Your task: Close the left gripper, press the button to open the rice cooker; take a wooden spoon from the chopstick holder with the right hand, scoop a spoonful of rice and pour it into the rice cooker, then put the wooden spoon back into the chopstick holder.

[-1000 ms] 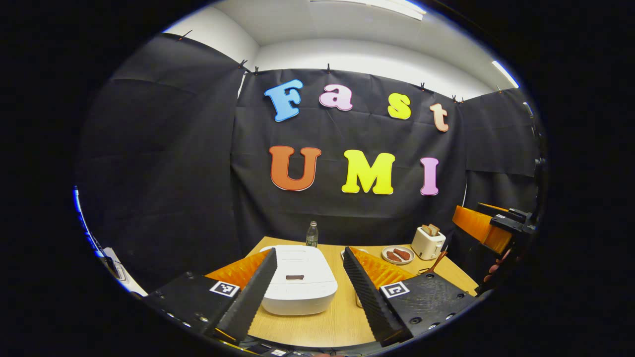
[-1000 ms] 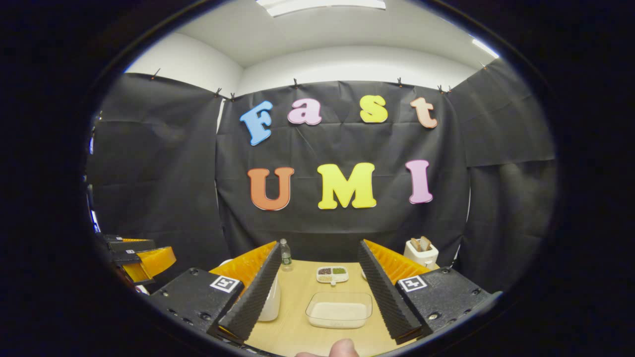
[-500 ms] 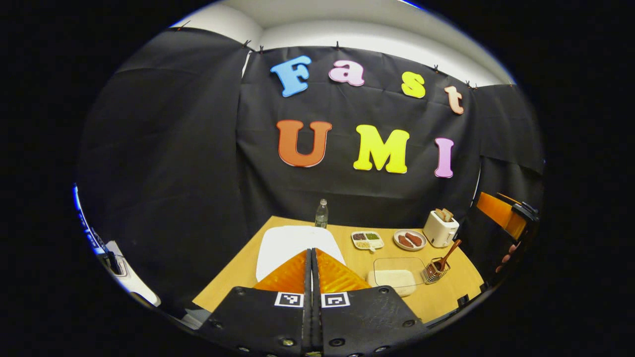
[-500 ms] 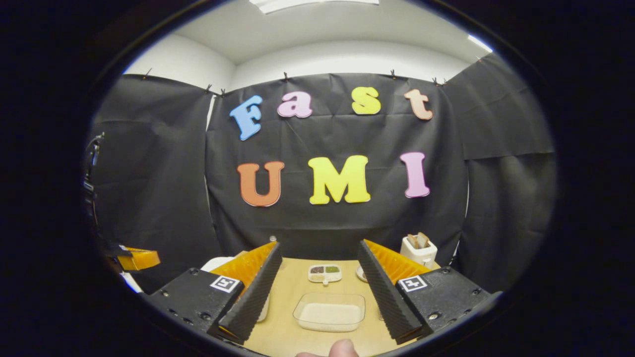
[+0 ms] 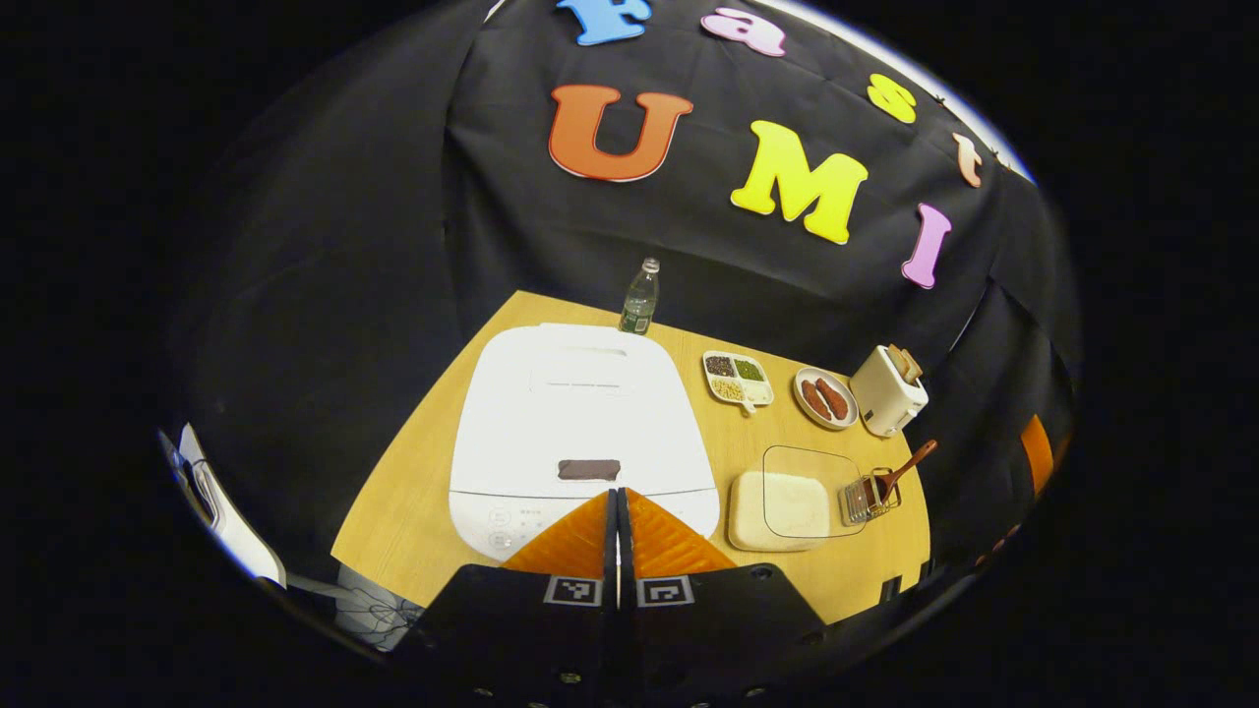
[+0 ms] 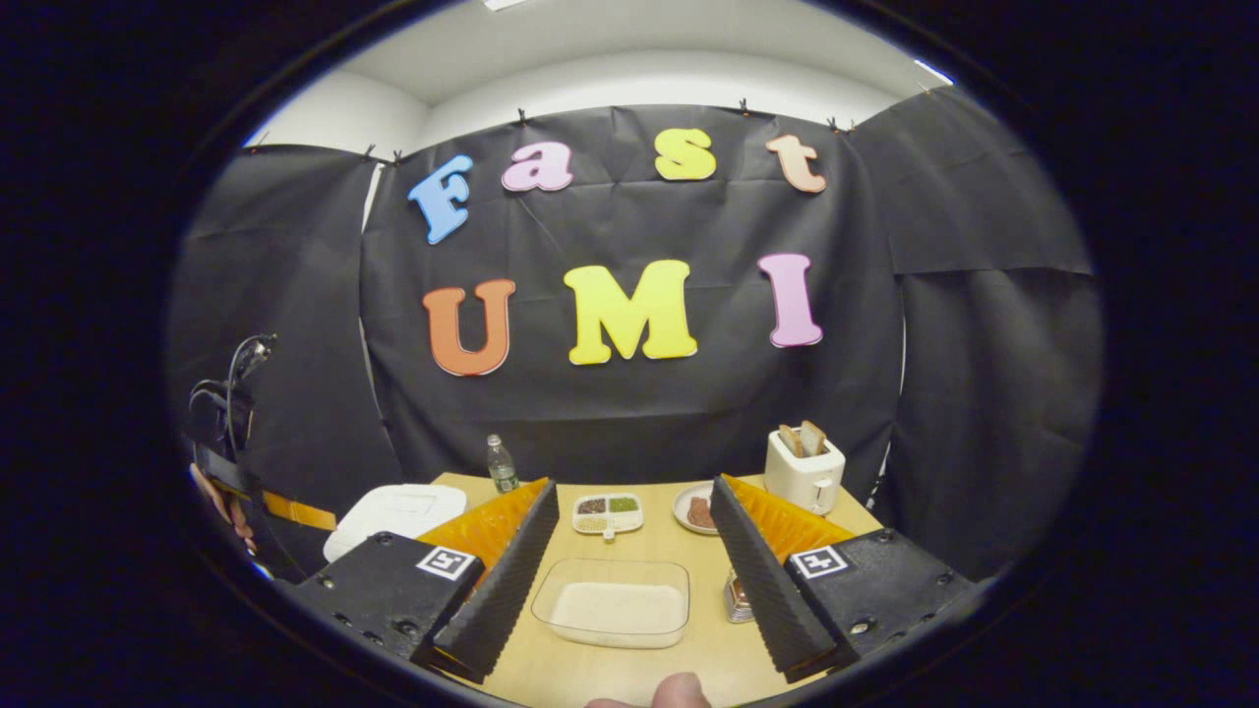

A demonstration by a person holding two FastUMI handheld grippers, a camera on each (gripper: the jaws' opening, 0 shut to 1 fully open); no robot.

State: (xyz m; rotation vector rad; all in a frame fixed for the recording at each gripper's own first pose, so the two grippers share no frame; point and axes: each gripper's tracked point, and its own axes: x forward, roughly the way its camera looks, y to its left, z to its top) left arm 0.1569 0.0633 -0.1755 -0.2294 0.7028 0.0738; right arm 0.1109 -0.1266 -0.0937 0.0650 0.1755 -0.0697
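The white rice cooker [image 5: 580, 423] sits lid-down on the wooden table [image 5: 403, 511], its dark button [image 5: 588, 470] just beyond my left gripper [image 5: 618, 494]. That gripper is shut and empty, hovering above the cooker's front. To the right, a wooden spoon [image 5: 910, 462] stands in the wire chopstick holder [image 5: 866, 497], next to the clear rice container [image 5: 797, 497]. My right gripper [image 6: 631, 484] is open and empty, raised over the rice container [image 6: 615, 602]. Its right finger hides most of the chopstick holder [image 6: 736, 598]. The cooker [image 6: 393, 511] lies to its left.
Along the back of the table stand a water bottle [image 5: 640, 295], a divided dish of beans [image 5: 738, 379], a plate of sausages [image 5: 824, 398] and a toaster [image 5: 888, 390]. A hand holding the left gripper [image 6: 221, 442] shows at the left edge. A thumb [image 6: 674, 690] shows at the bottom.
My left gripper has gone from open to shut, risen and tipped down over the cooker. The right gripper has risen slightly, bringing more of the table into sight.
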